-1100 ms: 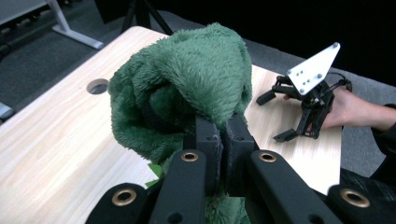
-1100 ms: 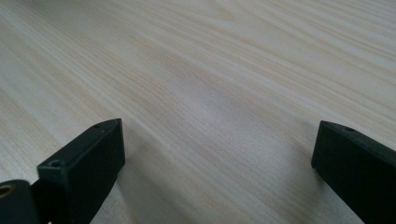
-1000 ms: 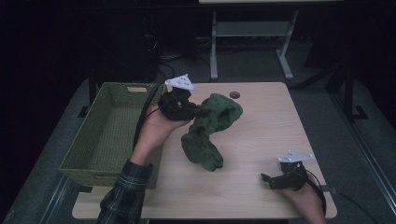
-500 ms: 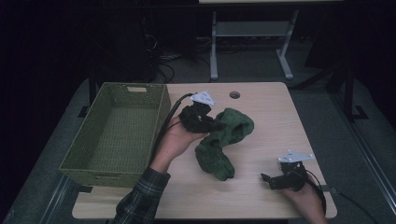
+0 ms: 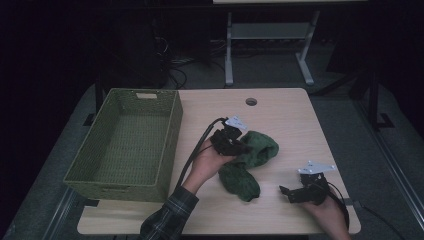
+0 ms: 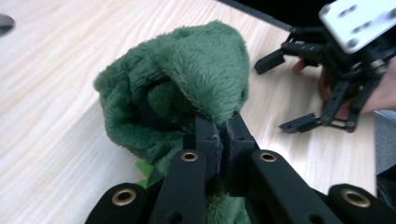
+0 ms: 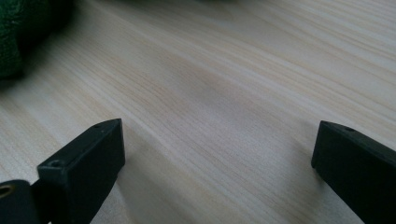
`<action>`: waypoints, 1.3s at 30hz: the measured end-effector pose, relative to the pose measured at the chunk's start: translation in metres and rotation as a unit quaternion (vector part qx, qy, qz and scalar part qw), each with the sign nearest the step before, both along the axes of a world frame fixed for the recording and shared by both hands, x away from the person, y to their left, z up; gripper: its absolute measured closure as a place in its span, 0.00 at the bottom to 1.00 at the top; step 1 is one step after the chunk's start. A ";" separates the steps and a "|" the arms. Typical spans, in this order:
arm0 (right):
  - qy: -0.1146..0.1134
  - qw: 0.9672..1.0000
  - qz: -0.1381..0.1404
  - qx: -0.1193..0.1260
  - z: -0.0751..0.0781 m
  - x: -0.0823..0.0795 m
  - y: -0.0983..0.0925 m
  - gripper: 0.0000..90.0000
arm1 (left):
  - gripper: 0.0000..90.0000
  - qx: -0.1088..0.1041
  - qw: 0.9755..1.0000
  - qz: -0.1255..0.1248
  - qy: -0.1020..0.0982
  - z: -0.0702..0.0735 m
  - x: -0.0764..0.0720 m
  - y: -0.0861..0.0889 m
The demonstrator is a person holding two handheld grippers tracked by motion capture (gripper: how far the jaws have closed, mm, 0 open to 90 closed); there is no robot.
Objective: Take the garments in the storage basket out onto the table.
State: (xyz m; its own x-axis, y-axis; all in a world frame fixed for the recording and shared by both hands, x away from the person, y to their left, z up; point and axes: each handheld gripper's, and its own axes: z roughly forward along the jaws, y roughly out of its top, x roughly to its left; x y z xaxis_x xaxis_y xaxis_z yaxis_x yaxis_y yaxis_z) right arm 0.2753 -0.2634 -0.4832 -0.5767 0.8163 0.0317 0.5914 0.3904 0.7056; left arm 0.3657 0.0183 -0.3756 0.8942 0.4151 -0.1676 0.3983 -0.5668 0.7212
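The left gripper (image 6: 218,135) has its jaws pressed together on a fold of the green fleece cloth (image 6: 187,79), pinching the pile right at the tips, with the bulk of the cloth bunched just ahead of them. In the high view the left gripper (image 5: 231,142) sits near the middle of the tabletop (image 5: 280,112), and the cloth (image 5: 247,162) lies in a crumpled heap touching it, trailing toward 5 o'clock. The right gripper (image 7: 219,154) has its jaws spread wide with bare wood between them; in the high view it (image 5: 295,192) rests low at about 4 o'clock from the cloth, near but apart from it.

The work in hand looks like rearranging the cloth on the tabletop, perhaps to fold it or to carry it to the woven green basket (image 5: 170,145) at 9 o'clock. To do it well, keep the pinch firm, since fleece is thick and slippery and a shallow bite at the tips could slide off. Bring the right gripper in toward 10 o'clock to take a free edge, so the cloth can be spread between two holds rather than dragged as a lump.
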 end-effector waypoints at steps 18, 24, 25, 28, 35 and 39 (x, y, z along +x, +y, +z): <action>0.000 1.000 0.000 0.000 0.000 0.000 0.000 0.03 | 0.67 0.037 0.999 -0.011 0.003 -0.041 0.003 -0.015; 0.000 1.000 0.000 0.000 0.000 0.000 0.000 0.03 | 0.49 0.016 1.000 -0.011 -0.009 -0.028 -0.001 -0.006; 0.000 1.000 0.000 0.000 0.000 0.000 0.000 0.03 | 0.49 0.014 1.000 -0.010 -0.008 -0.026 -0.002 -0.004; 0.000 1.000 0.000 0.000 0.000 0.000 0.000 0.03 | 0.48 0.011 1.000 -0.009 -0.013 -0.019 -0.006 0.000; 0.001 1.000 -0.001 0.000 0.000 0.000 0.000 0.03 | 0.48 0.010 1.000 -0.009 -0.021 -0.013 -0.020 0.019; 0.000 1.000 0.000 0.000 0.000 0.000 0.000 0.03 | 0.48 0.011 1.000 -0.005 -0.025 -0.014 -0.029 0.033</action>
State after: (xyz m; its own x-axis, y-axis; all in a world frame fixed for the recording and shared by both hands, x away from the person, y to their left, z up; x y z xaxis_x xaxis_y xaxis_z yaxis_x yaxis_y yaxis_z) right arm 0.2753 -0.2634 -0.4832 -0.5762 0.8167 0.0316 0.5916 0.3902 0.7055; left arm 0.3364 0.0513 -0.3898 0.9050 0.4099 -0.1141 0.3571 -0.5861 0.7273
